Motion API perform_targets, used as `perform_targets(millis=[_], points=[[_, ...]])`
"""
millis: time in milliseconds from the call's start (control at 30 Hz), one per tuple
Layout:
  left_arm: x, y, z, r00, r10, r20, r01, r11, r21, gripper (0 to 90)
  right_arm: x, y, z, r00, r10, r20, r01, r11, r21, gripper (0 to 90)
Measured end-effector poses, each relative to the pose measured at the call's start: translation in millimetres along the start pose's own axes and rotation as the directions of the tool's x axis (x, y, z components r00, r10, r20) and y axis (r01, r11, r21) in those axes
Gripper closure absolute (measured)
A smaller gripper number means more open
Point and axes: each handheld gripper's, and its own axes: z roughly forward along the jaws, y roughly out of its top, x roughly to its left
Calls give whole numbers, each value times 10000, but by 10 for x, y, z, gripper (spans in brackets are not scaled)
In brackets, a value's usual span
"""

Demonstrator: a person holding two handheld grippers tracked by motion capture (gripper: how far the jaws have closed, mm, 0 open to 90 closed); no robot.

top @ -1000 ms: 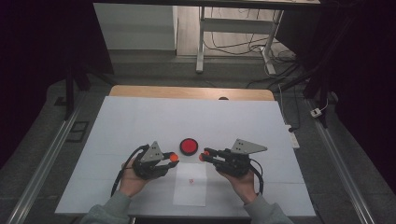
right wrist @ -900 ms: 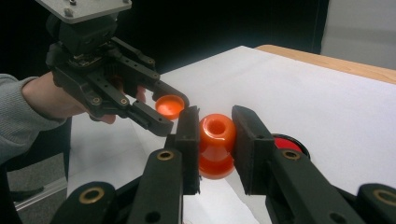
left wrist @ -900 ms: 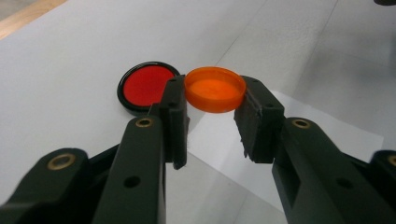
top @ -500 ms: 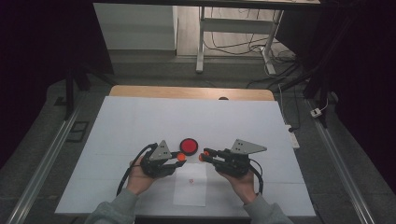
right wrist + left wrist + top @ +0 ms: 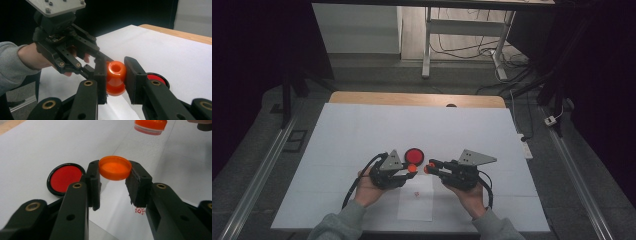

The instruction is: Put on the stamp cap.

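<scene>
Centrally in the lower half of the high view, the left gripper point(image 5: 411, 169) clenches an orange cap point(image 5: 115, 167) between its jaws, while the right gripper point(image 5: 428, 169) grasps an orange stamp point(image 5: 115, 78). Both hover above the white table point(image 5: 362, 130), beside a red ink pad point(image 5: 414, 155), near a paper slip point(image 5: 416, 202).

We see an orange cap point(image 5: 115, 167), shallow and round, hollow side up and slightly tilted, raised off the white sheet beside the red ink pad point(image 5: 65, 178), a flat red disc in a black rim lying on the sheet. The orange stamp body point(image 5: 115, 77) is glossy and waisted, seemingly lying level, its round end towards us.
</scene>
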Motion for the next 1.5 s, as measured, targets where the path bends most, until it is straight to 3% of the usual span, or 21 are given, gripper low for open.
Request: perform_targets(millis=[700, 1500], points=[[-125, 72, 230, 9982, 453, 402, -465, 9985, 298, 650, 14, -14, 36, 9998, 54, -178, -52, 9999, 117, 729], [-176, 92, 228, 9973, 563, 472, -572, 9982, 186, 650, 9, -49, 74, 9998, 78, -173, -73, 9995, 317, 729]])
